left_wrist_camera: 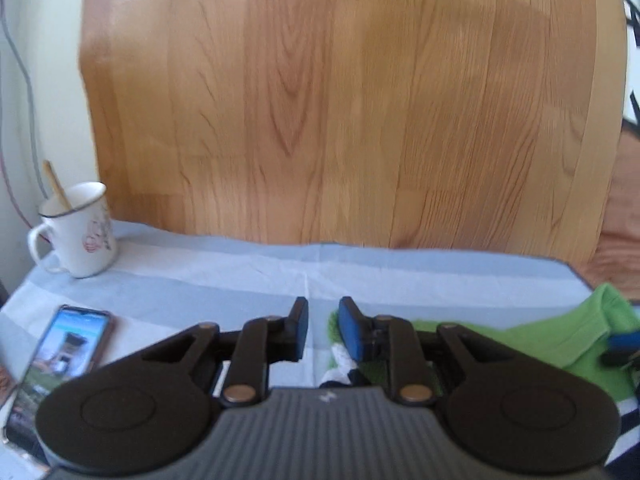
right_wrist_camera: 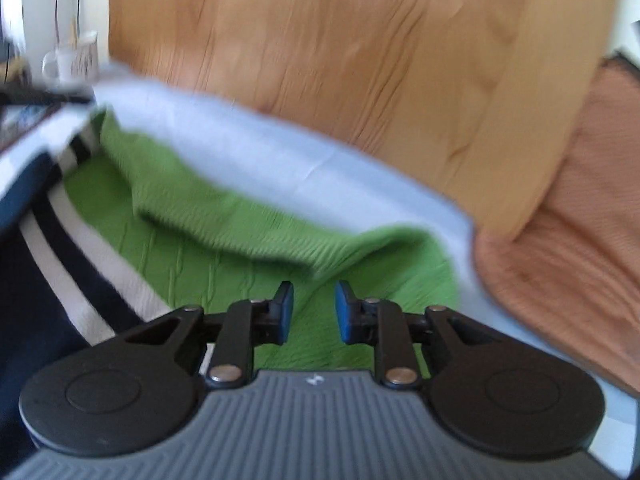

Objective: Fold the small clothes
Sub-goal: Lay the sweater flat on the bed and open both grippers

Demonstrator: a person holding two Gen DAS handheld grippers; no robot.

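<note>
Your left claw (left_wrist_camera: 323, 328) and right claw (right_wrist_camera: 314, 312) both hung slightly apart, empty, over the green garment (right_wrist_camera: 224, 224) on the striped cloth (left_wrist_camera: 240, 280).

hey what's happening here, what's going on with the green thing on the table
A person holds a gripper in each hand over a green sweater lying on a pale striped cloth. Neither grips it: the left gripper and the right gripper both show a gap between the jaws with nothing pinched. The sweater lies rumpled, partly over a navy and white striped garment, so folding has not visibly begun. A mug and a phone sit off to the left.
</note>
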